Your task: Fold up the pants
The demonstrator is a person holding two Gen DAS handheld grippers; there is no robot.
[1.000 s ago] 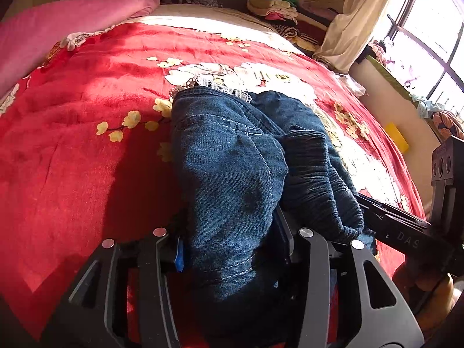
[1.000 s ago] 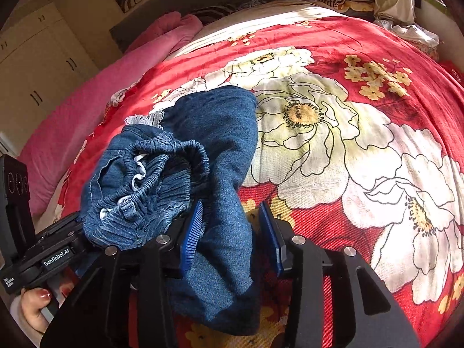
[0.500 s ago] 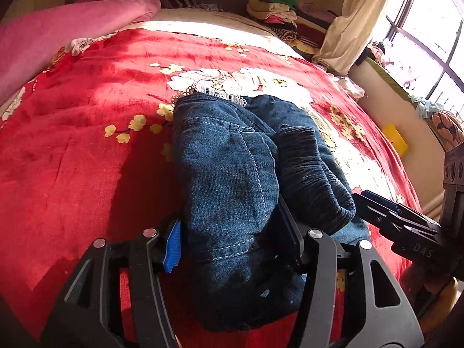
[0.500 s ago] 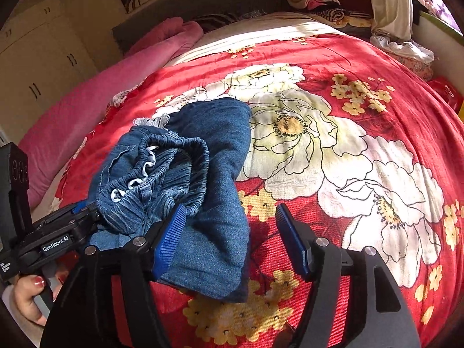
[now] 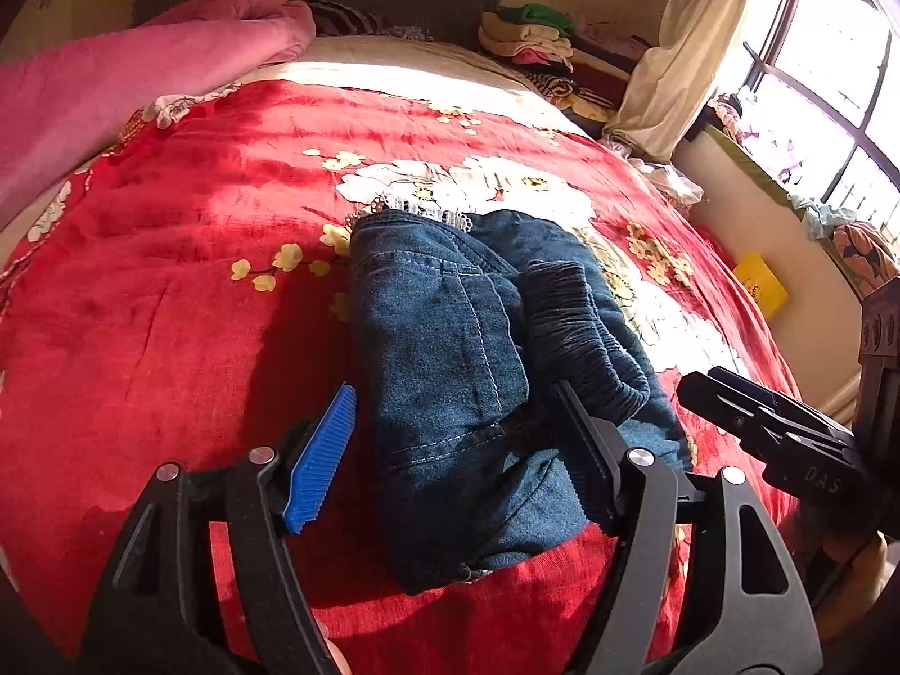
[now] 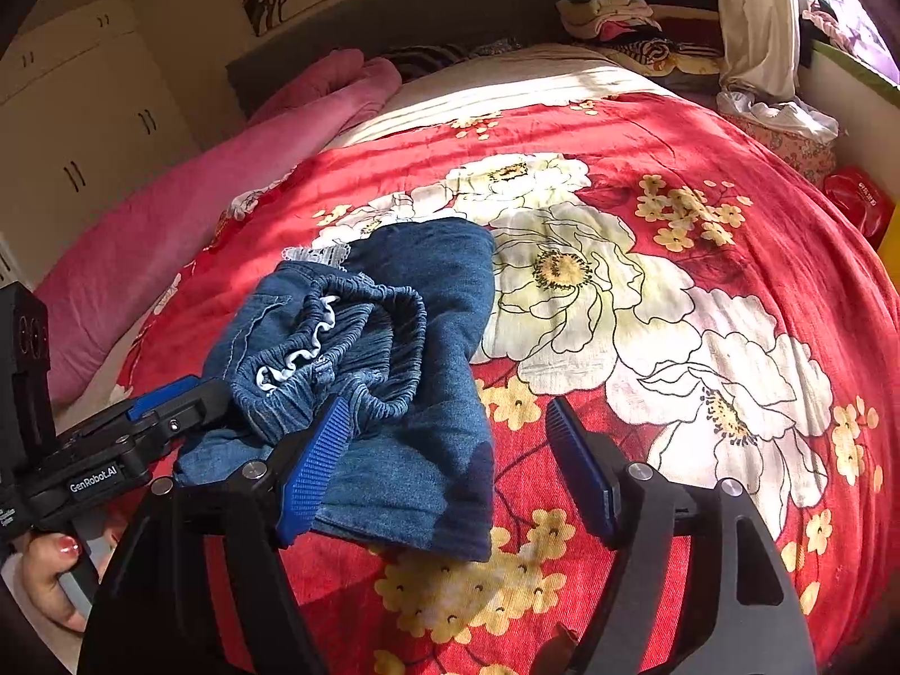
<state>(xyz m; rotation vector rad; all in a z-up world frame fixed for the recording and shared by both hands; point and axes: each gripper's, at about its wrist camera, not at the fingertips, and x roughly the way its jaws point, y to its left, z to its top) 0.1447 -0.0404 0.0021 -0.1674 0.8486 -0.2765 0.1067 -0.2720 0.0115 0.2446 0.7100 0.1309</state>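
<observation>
Both tools' fingers spread wide, folded pants [image 5: 478, 394] lying between them, ungripped.

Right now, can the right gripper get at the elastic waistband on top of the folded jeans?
Probably yes. The right gripper is open, the waistband lies exposed on the folded jeans just ahead of its left finger, and nothing covers it. The left gripper, also open, sits close on the far side.
</observation>
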